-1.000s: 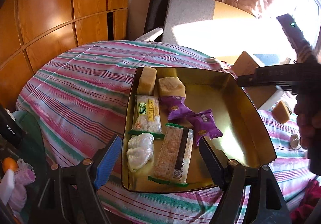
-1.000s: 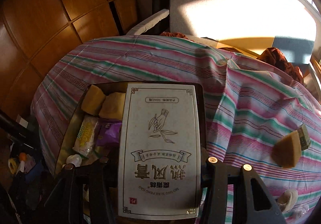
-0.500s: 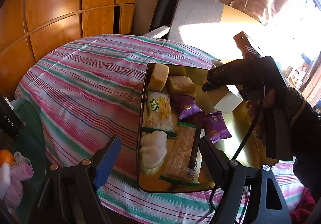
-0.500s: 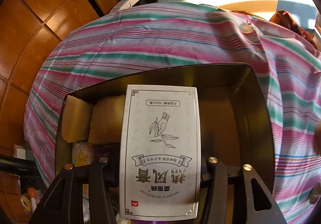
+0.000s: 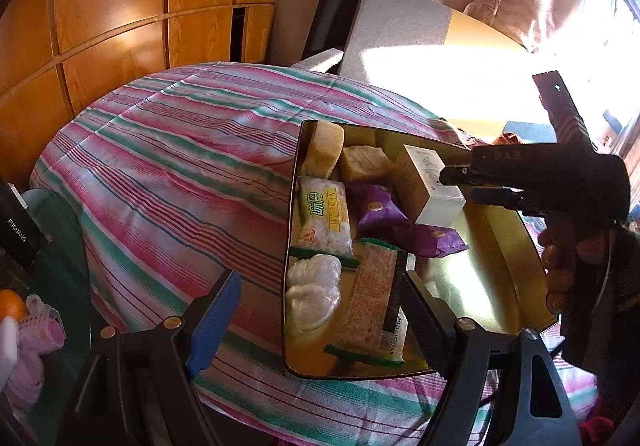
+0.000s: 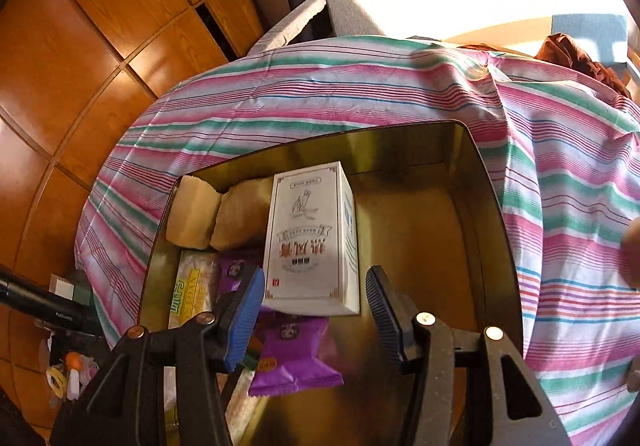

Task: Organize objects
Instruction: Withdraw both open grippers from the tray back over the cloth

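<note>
A gold metal tray (image 5: 516, 278) (image 6: 476, 214) lies on the striped tablecloth. In it are two yellow cakes (image 5: 326, 148) (image 6: 196, 212), a green-yellow rice snack (image 5: 324, 218), purple packets (image 5: 378, 208) (image 6: 294, 356), a white lump (image 5: 314, 292) and a cereal bar (image 5: 370, 306). A white box (image 6: 314, 242) (image 5: 426, 182) rests in the tray, leaning on the purple packets. My right gripper (image 6: 316, 308) (image 5: 460, 182) is open just behind the box, apart from it. My left gripper (image 5: 316, 312) is open and empty over the tray's near left corner.
The striped tablecloth (image 5: 180, 158) covers a round table. A grey and yellow chair (image 5: 400, 34) stands behind it, wooden panels (image 5: 120, 6) at the left. Clutter with an orange (image 5: 12, 304) sits low at the left.
My right gripper lowered the white box into the tray, opened and let it go. The box now lies among the snacks. My left gripper stayed open near the tray's corner.
</note>
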